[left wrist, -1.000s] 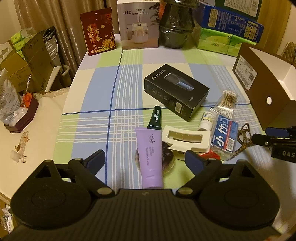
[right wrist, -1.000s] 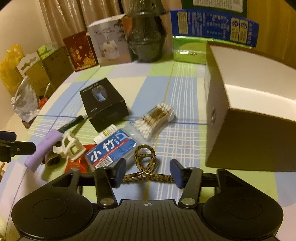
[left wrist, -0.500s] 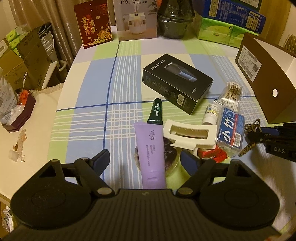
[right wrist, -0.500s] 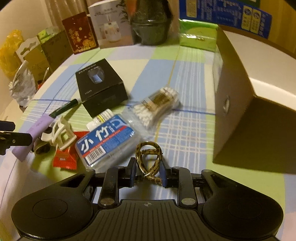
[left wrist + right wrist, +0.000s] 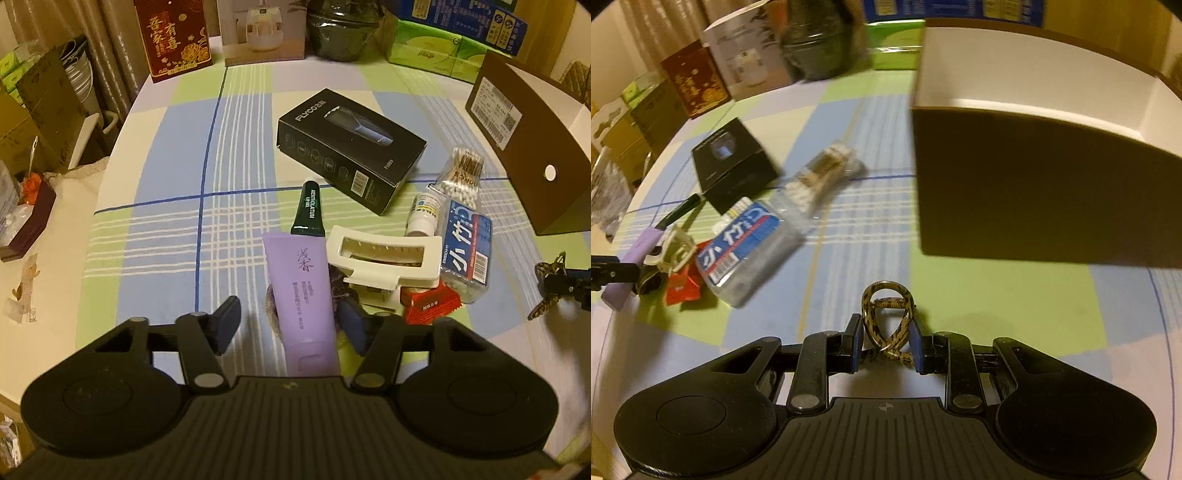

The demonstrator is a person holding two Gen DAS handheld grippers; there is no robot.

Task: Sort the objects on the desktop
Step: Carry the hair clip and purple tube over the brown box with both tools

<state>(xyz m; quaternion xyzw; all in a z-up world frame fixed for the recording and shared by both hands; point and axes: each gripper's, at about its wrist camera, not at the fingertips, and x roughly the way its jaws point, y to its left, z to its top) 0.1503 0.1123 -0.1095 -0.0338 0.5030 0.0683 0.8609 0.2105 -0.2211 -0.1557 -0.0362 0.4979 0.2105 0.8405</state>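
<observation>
Right gripper (image 5: 885,345): jaws clamped on a leopard-print hair clip (image 5: 886,317), held just above the tablecloth (image 5: 979,295) near the tabletop's near edge; the brown box (image 5: 1034,192), open at the top with a white inside, stands close beyond it

Left gripper (image 5: 288,325): jaws closing, about half wide, around the lower end of the purple tube (image 5: 301,288); pads (image 5: 227,325) not pressing it yet

Purple tube: lies on a dark round item (image 5: 341,288), pointing toward the green tube (image 5: 309,214)

Just right of it: white claw clip (image 5: 388,258), red sachet (image 5: 430,302), toothpick box (image 5: 467,251), small bottle (image 5: 424,216), cotton swabs (image 5: 460,177)

Mid-table: black carton (image 5: 351,147)

Far edge: red box (image 5: 173,37), humidifier box (image 5: 262,29), green tissue packs (image 5: 428,55)
</observation>
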